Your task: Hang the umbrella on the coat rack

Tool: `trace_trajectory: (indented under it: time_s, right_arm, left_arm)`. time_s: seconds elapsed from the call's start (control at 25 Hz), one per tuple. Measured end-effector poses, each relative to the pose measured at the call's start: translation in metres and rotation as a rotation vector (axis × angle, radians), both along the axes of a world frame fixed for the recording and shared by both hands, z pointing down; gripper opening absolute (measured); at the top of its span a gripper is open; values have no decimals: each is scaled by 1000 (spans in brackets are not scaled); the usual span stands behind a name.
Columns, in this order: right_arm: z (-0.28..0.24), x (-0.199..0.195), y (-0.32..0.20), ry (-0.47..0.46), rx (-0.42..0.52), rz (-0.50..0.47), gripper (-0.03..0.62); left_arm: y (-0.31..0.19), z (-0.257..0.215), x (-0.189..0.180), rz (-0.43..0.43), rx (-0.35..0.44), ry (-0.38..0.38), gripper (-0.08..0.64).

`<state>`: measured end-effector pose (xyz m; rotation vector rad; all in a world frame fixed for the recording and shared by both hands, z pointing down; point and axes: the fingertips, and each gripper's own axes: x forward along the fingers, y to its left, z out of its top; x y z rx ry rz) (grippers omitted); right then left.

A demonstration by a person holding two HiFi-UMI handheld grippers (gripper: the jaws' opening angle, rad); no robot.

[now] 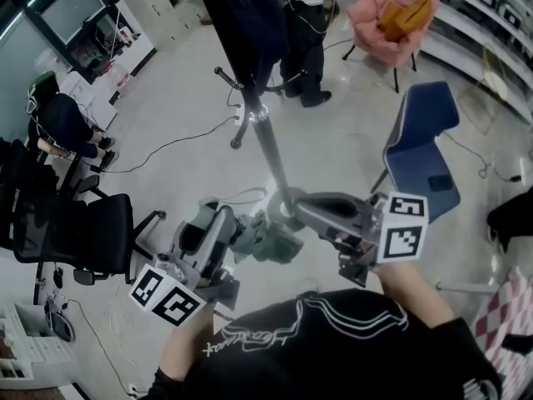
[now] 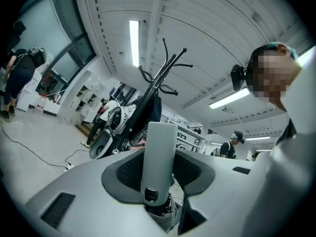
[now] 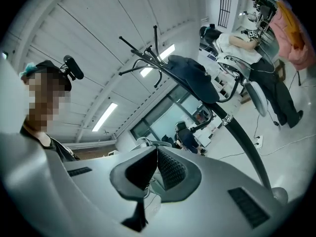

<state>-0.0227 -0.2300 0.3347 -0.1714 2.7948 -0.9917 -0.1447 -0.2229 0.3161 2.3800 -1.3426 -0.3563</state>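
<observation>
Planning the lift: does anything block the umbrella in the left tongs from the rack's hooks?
Nothing visible blocks the umbrella. A dark coat hangs on one side of the coat rack, but its upper hooks are bare.

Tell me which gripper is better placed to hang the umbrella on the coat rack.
Left. The left gripper clamps the umbrella handle between its jaws, and the coat rack stands ahead of it. The right gripper has its jaws shut together, holding nothing.
</observation>
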Motion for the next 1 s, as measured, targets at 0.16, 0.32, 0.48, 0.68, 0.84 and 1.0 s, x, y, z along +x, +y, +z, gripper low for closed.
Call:
trace_trajectory:
  time_s: [0.16, 0.32, 0.48, 0.68, 0.84, 1.0]
  right_arm:
    - [-2, 0, 2, -1, 30, -8, 15]
    - [-6, -3, -1, -4, 44, -11, 15]
    - [-8, -9, -6, 6, 40, -9, 14]
    - [-9, -29, -31, 8, 35, -1, 15]
    - [-9, -44, -51, 9, 27, 2, 15]
    - [-8, -54, -63, 5, 19, 8, 14]
  left_arm:
    - [0, 0, -1, -20, 11, -4, 150]
    - [-6, -7, -2, -14, 29, 4, 150]
    - [-15, -8, -5, 0, 30, 18, 150]
    - [-41, -5, -17, 26, 23, 13, 150]
    - [-64, -3, -29, 35, 24, 11, 150]
    - [-77, 0, -37, 44, 14, 18, 152]
